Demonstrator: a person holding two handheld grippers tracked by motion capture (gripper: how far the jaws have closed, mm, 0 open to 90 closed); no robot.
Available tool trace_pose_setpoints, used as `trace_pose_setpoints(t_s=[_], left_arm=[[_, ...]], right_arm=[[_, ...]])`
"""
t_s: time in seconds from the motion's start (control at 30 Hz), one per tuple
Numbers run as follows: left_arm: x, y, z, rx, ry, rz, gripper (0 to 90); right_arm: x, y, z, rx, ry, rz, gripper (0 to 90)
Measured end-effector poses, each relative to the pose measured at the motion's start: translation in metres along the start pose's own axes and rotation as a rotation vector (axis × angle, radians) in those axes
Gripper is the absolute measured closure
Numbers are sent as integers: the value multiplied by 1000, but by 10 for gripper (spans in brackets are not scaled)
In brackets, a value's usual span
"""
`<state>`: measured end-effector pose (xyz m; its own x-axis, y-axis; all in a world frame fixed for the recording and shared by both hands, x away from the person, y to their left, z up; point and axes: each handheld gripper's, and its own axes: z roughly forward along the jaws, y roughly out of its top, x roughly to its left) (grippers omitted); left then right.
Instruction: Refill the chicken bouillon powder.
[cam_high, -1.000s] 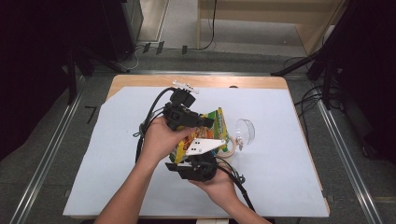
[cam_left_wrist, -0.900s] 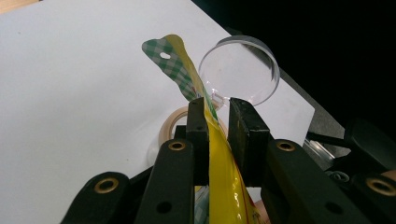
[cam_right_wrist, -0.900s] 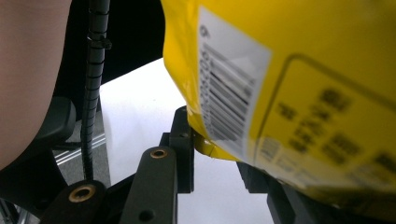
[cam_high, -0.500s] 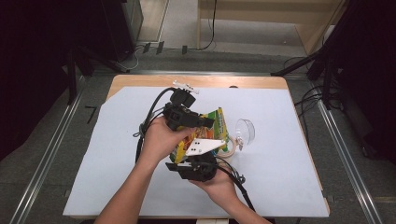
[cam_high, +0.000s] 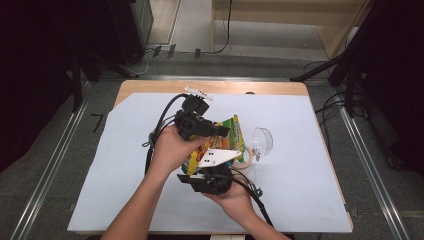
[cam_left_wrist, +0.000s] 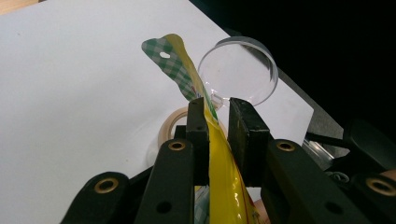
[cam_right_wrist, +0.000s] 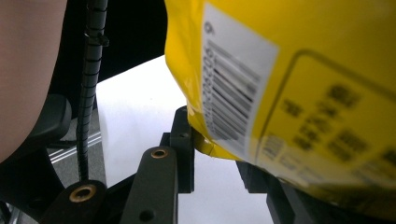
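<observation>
Yellow snack bag (cam_high: 227, 137) between both jaws

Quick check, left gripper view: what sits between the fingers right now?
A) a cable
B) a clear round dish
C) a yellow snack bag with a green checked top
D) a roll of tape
C: the yellow bag runs up between the left gripper fingers, while the tape roll and clear dish lie beyond on the white sheet.
</observation>
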<state>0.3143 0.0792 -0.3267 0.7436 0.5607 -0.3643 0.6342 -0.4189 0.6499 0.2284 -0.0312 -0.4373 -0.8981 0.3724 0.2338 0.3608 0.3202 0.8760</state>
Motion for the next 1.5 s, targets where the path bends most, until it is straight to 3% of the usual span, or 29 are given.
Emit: trace_pose_setpoints(t_s=[1.03,1.5], left_arm=[[-6,1,0,7,18,18,786],[-4,0,-1,1,12,15,784]], right_arm=[[3,0,0,-18,11,16,723],[3,0,0,-14,-1,-3,724]])
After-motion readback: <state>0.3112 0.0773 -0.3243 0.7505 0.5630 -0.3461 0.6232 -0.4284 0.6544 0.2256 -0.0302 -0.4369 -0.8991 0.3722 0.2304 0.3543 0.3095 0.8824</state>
